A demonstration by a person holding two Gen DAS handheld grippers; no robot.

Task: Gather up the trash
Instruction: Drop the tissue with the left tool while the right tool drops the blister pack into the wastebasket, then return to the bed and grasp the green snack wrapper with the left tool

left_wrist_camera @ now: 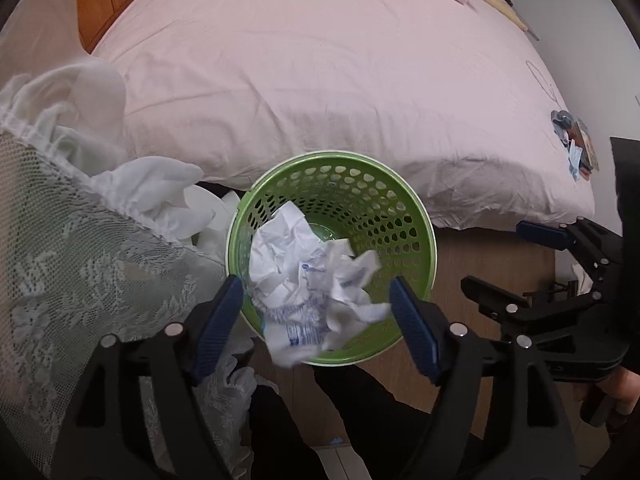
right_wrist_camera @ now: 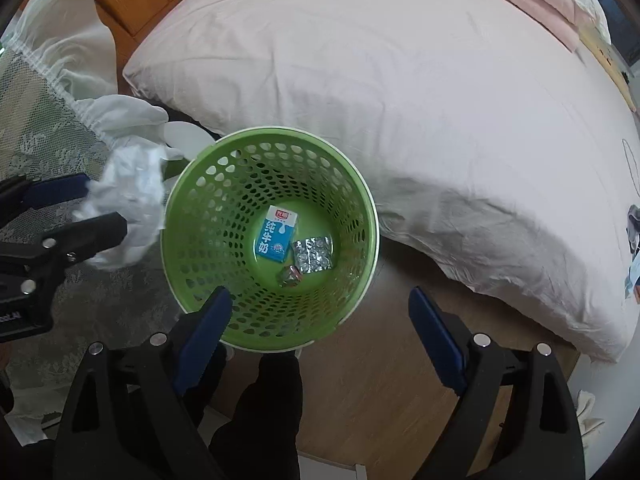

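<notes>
1. A round green plastic wastebasket, its wall pierced all over with teardrop holes, stands on a brown wood-grain floor against the edge of a bed under a wrinkled pale pink cotton sheet.
2. The left gripper has black plastic arms and ribbed blue pads; its jaws stand wide apart. A crumpled white paper wad with blue print shows between the pads, above the basket mouth, blurred at its edges; I cannot tell whether either pad touches it.
3. The right gripper is spread open too, with nothing between its pads, hovering at the basket's 6 o'clock rim.
4. Only the right wrist view shows the basket floor: a small blue-and-white milk carton, a crinkled silver foil blister sheet at its 3 o'clock, and a small crushed wrapper near 6 o'clock.
5. That view places the wad at the basket's 9 o'clock, beside the rim.
6. A white lace cloth with a gathered frill lies at 9 o'clock in both views.
7. Only the left wrist view shows small litter on the sheet near 3 o'clock, too small to identify.
</notes>
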